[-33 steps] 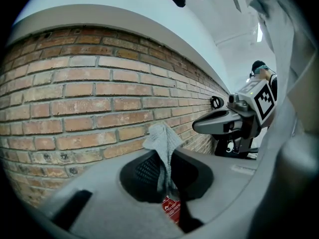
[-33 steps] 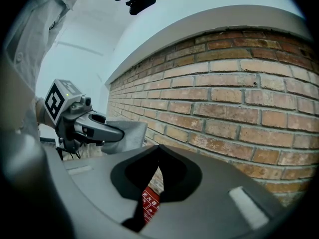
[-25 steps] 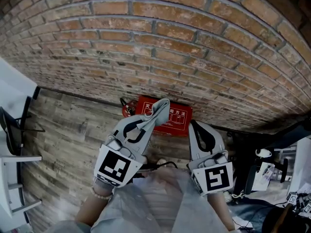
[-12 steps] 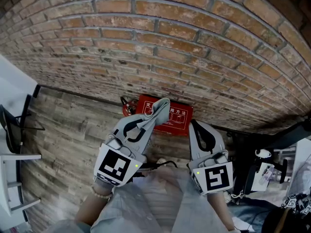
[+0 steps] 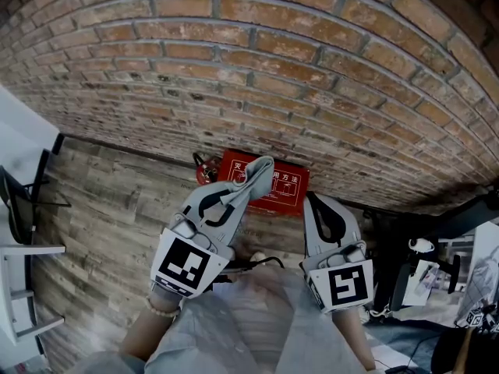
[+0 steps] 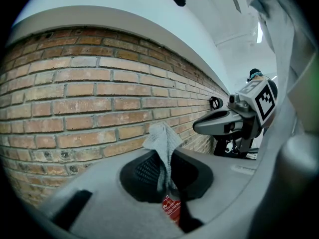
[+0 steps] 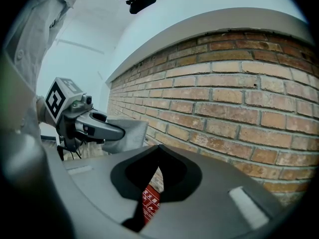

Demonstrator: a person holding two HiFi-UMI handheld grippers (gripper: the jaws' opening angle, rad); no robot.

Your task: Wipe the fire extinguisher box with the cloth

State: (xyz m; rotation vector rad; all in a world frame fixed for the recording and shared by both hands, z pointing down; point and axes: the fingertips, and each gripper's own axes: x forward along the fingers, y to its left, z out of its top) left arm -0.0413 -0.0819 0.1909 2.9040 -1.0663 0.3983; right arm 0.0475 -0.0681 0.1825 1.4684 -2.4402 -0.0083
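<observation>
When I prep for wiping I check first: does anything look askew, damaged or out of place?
Nothing stands out. The fire extinguisher box sits on the floor by the brick wall, with no visible damage. The left gripper is shut on the cloth; the right gripper is shut and empty.

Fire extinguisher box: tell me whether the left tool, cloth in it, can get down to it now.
Probably yes. The left tool, shut on the cloth, hangs above the fire extinguisher box by the brick wall; nothing shows between them, and the right tool is off to one side.
</observation>
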